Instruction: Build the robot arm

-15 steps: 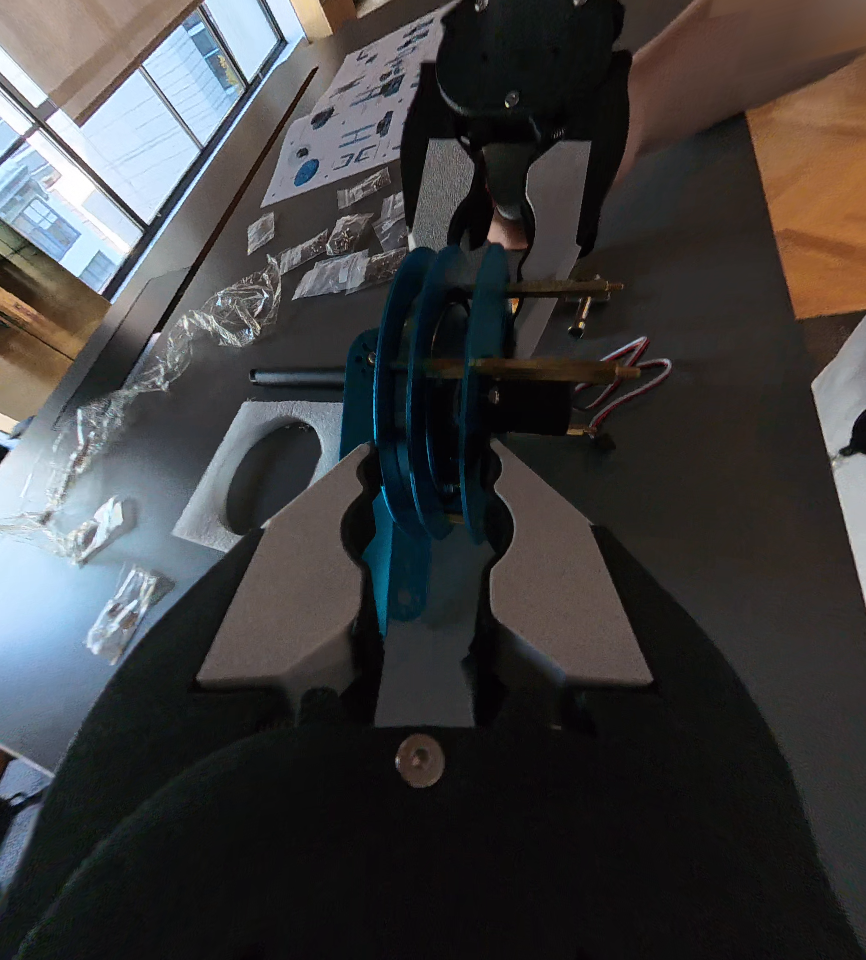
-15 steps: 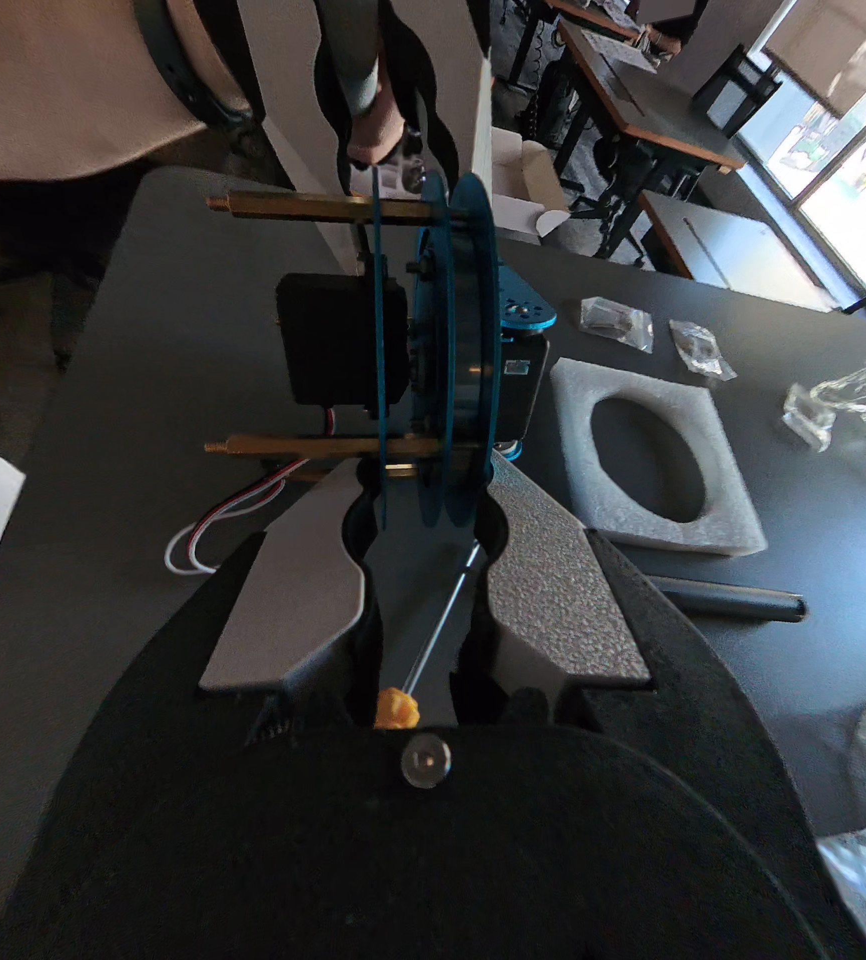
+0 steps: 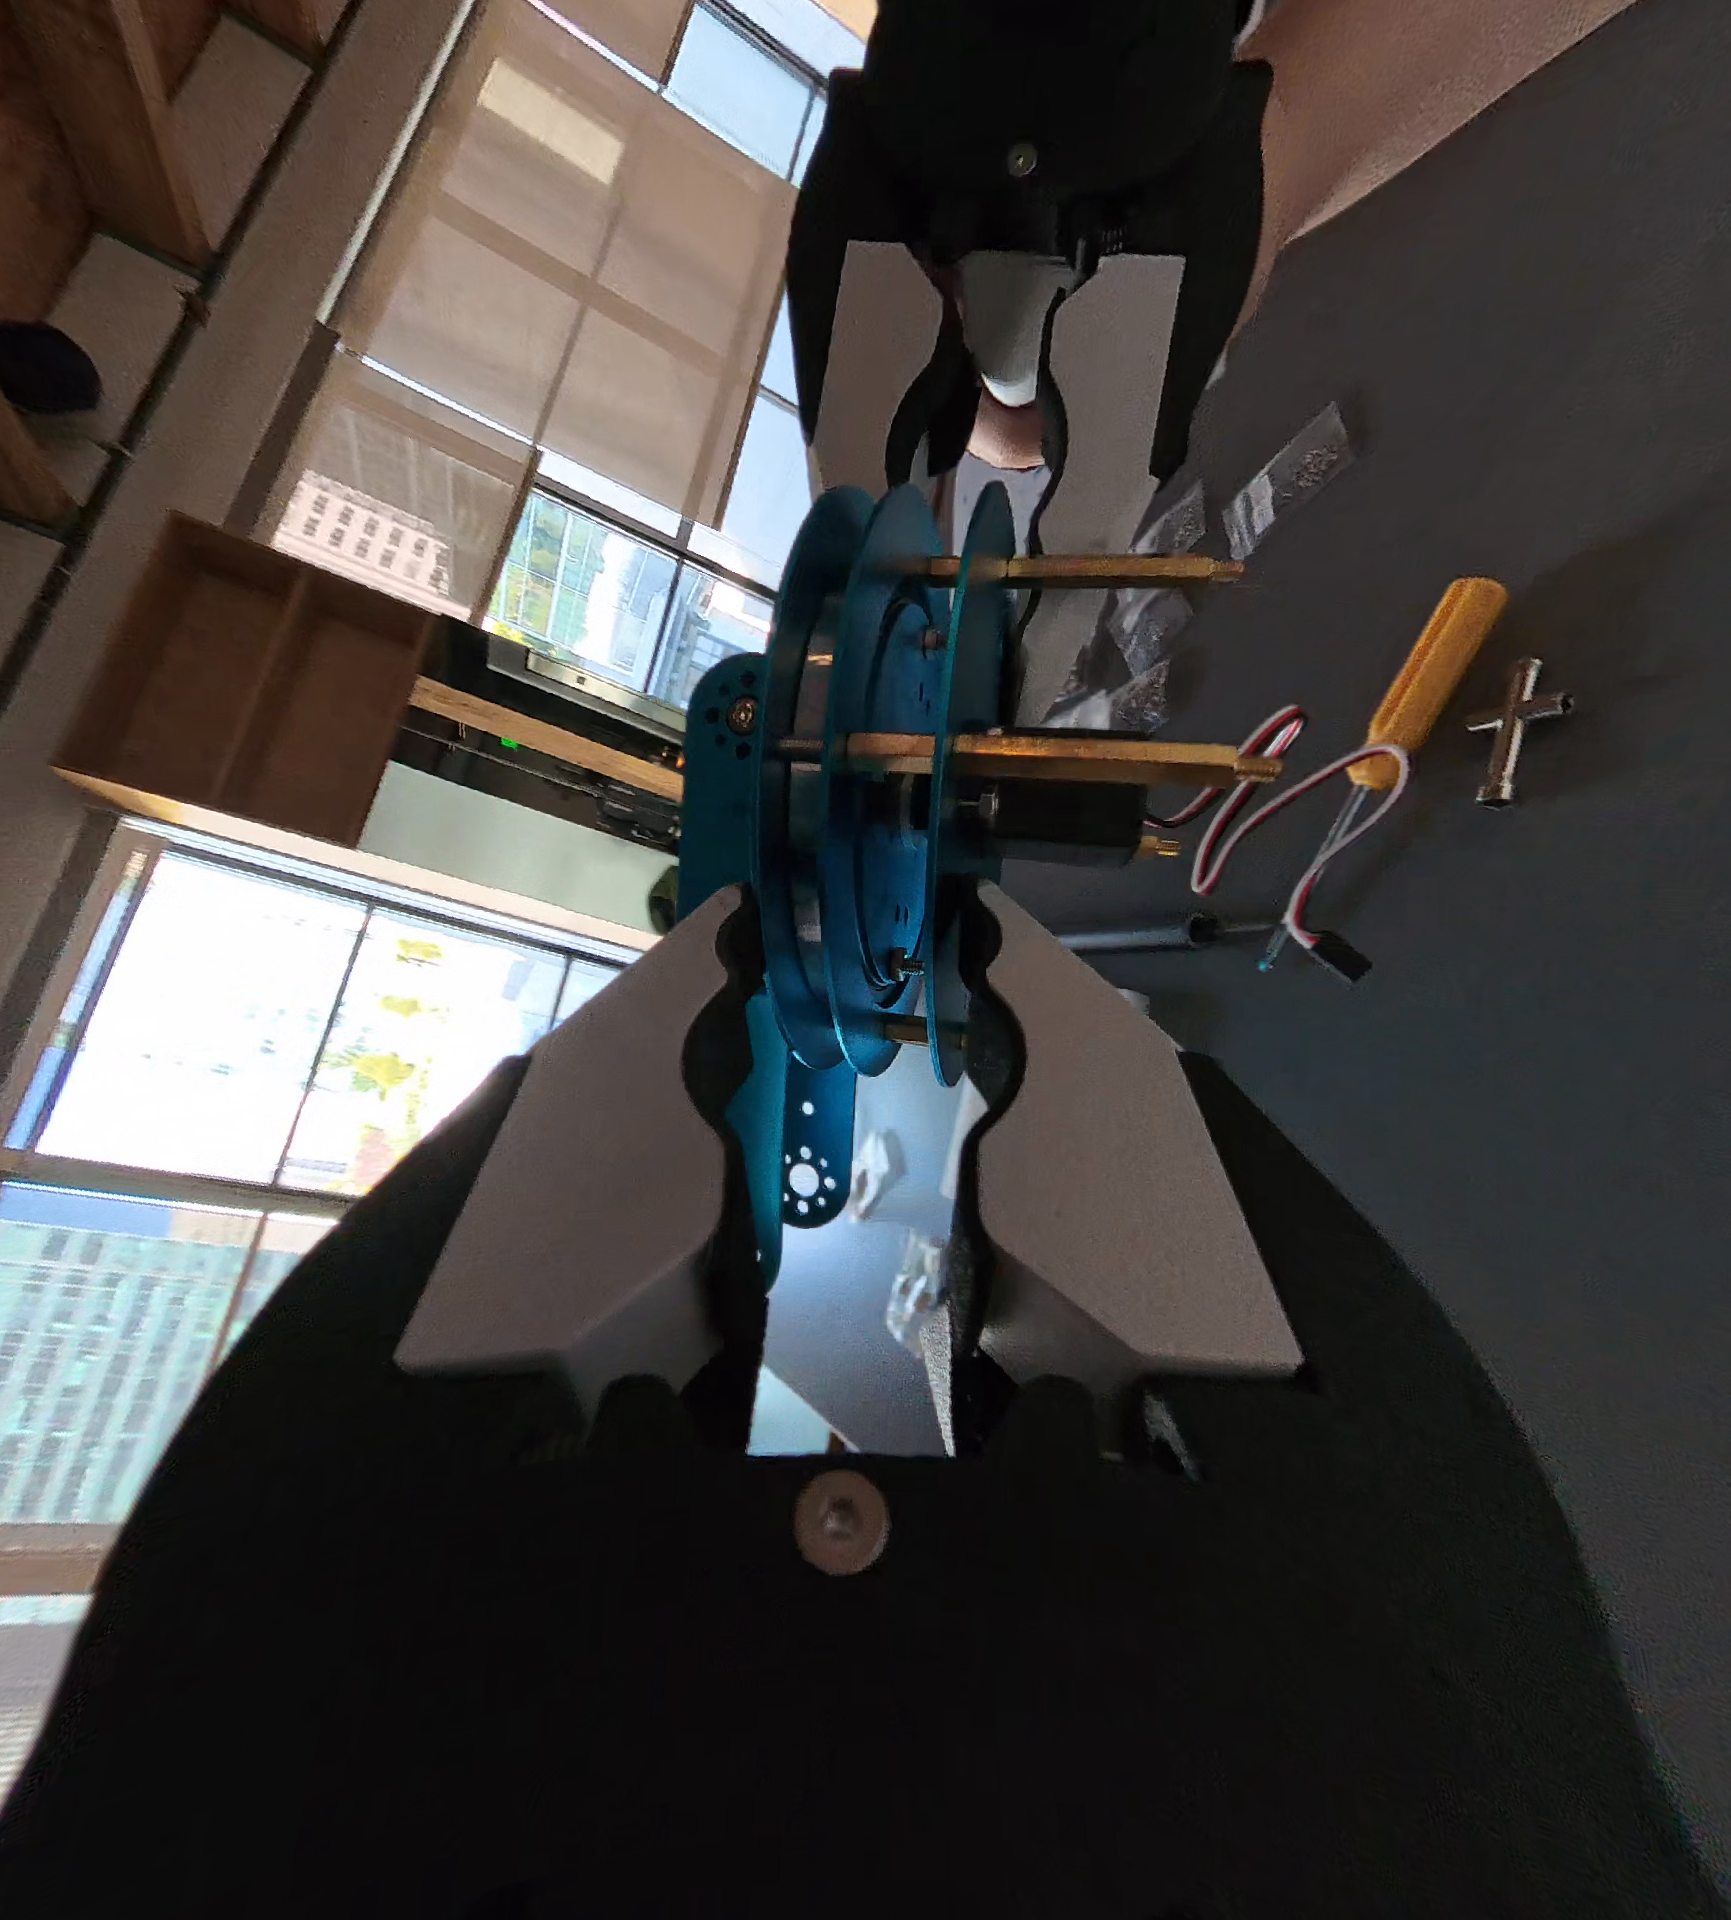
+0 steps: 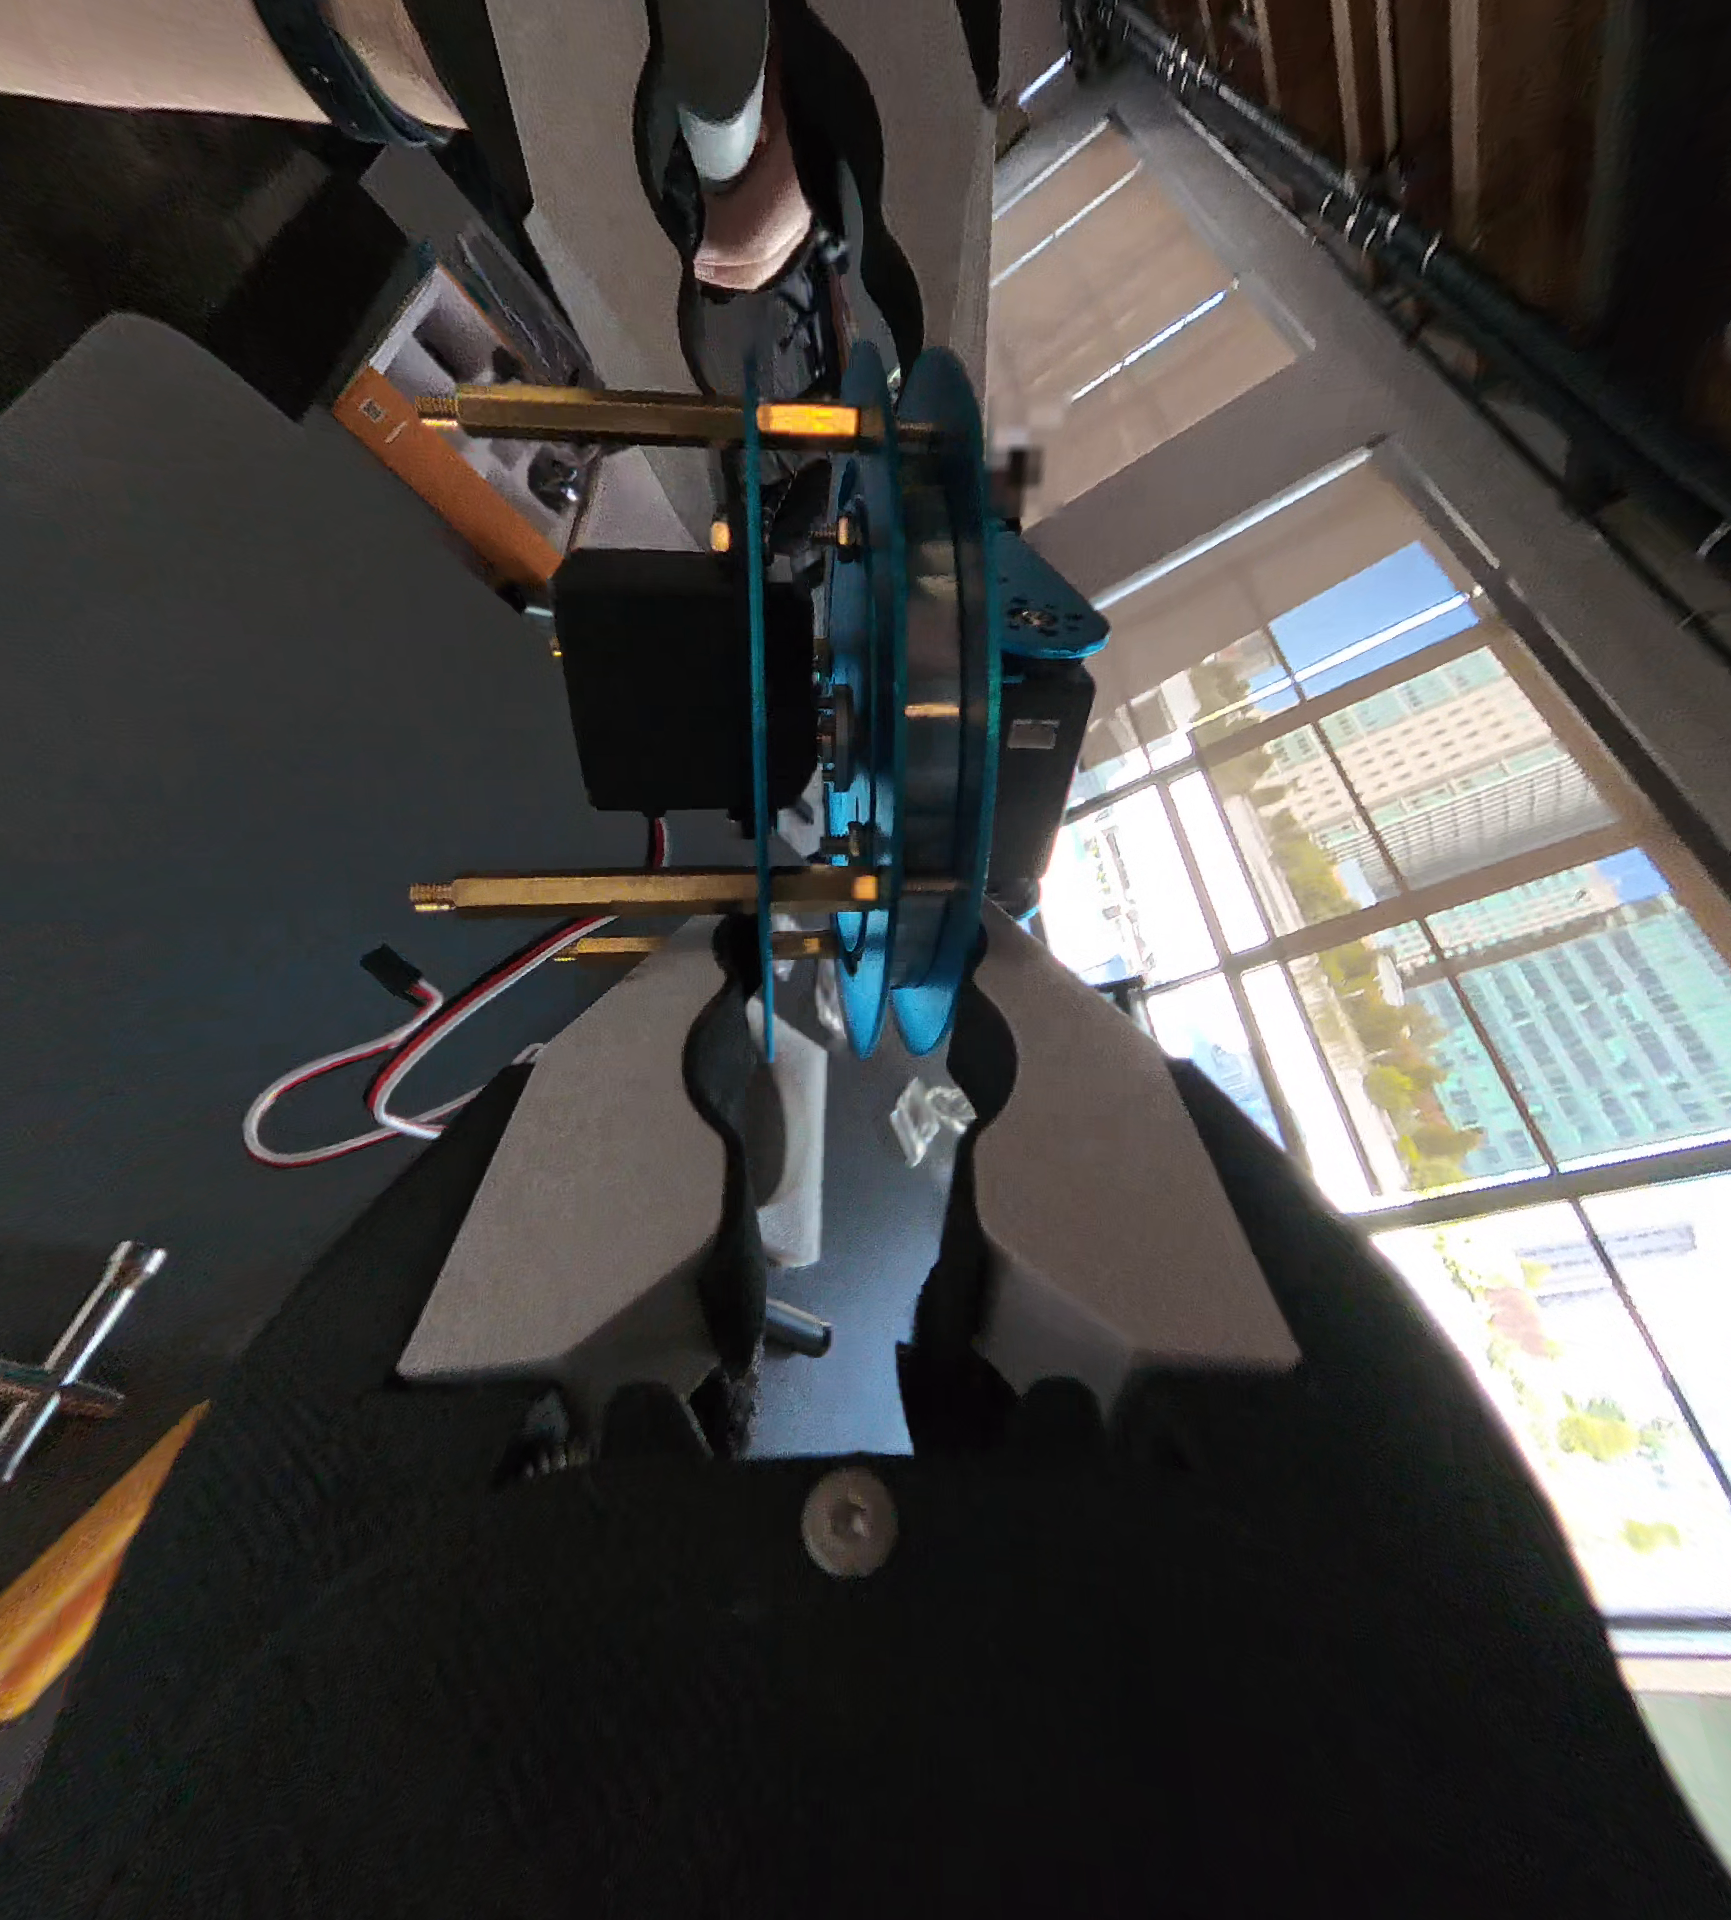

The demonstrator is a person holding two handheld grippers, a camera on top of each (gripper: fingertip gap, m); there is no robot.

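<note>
Both hand-held grippers are pinching the blue disc assembly from opposite edges, holding it in the air beside the dark worktop: the left hand-held gripper is gripping the near rim and the right hand-held gripper the far one. The discs are standing on edge. The brass standoffs and black servo, marking the long axis, are pointing sideways toward the worktop, where the yellow-handled screwdriver and cross wrench are lying.

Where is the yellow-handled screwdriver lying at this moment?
The yellow-handled screwdriver lies on the dark table, right of the blue disc assembly in the left wrist view, beside the metal cross wrench and under the servo cable.
</note>
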